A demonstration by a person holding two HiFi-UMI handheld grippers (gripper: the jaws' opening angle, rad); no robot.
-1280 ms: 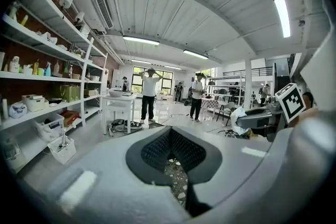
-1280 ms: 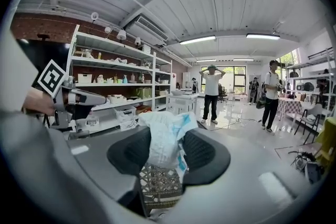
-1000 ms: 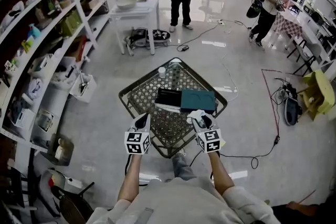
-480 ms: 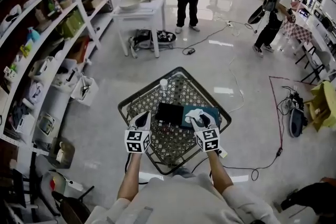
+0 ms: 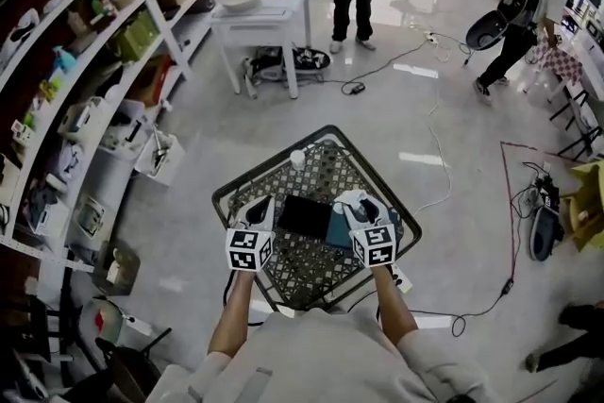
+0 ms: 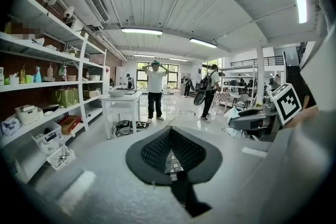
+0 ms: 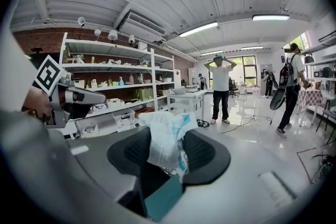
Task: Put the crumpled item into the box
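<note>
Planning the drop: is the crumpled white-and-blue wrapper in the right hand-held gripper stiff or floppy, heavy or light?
Probably floppy: the crumpled wrapper creases and folds over in the right hand-held gripper. Likely light, since it looks like thin sheet. It might spring open when released.

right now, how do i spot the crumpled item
Find the lattice table in the middle of the floor. Above its teal lid, the right gripper pinches the wad: white and blue crinkled wrapper, the only soft, shapeless thing beside the flat black box.

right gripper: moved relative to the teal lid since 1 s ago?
Yes. The right gripper, shut on the crumpled item, has gone forward: from the near edge of the teal lid to above it.
</note>
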